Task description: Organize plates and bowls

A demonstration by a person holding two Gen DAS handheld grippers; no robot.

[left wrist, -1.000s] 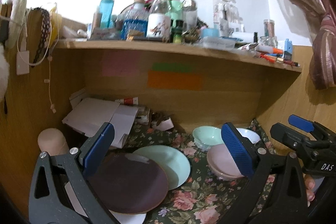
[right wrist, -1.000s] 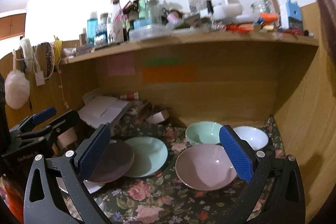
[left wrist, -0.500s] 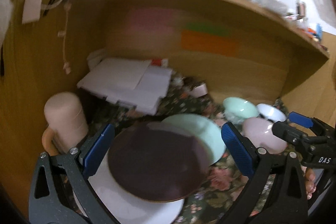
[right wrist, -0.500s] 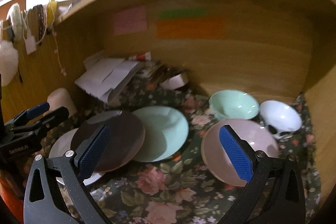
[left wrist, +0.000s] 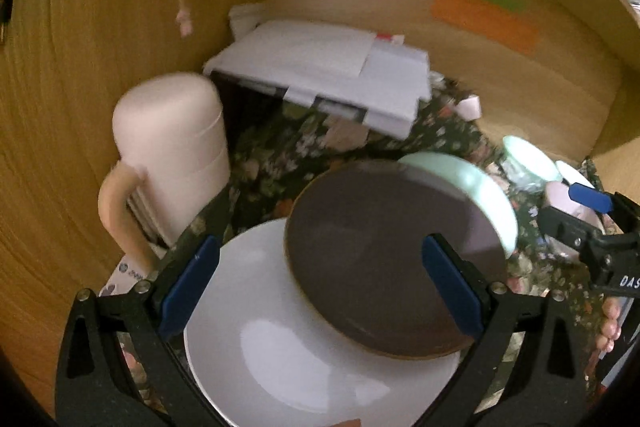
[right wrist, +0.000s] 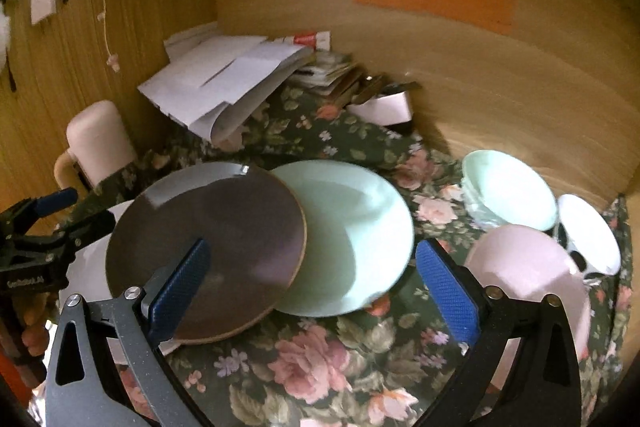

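A dark brown plate (left wrist: 384,251) lies partly over a white plate (left wrist: 280,339) and a mint green plate (left wrist: 492,195) on the floral cloth. My left gripper (left wrist: 320,287) is open and empty, hovering over the white and brown plates. In the right wrist view the brown plate (right wrist: 224,239) overlaps the mint plate (right wrist: 352,231). To the right sit a mint bowl (right wrist: 508,195), a white bowl (right wrist: 588,231) and a pink bowl (right wrist: 528,267). My right gripper (right wrist: 316,283) is open and empty above the two plates.
A pink mug-like container (left wrist: 172,155) stands at the left by the wooden wall. A pile of white papers (right wrist: 216,83) and small clutter lie at the back. Wooden walls (right wrist: 500,87) close in the back and sides. The left gripper shows at the left edge (right wrist: 36,235).
Both grippers have moved forward and tilted down toward the plates. The shelf above has left the views. The plates and bowls have not moved.
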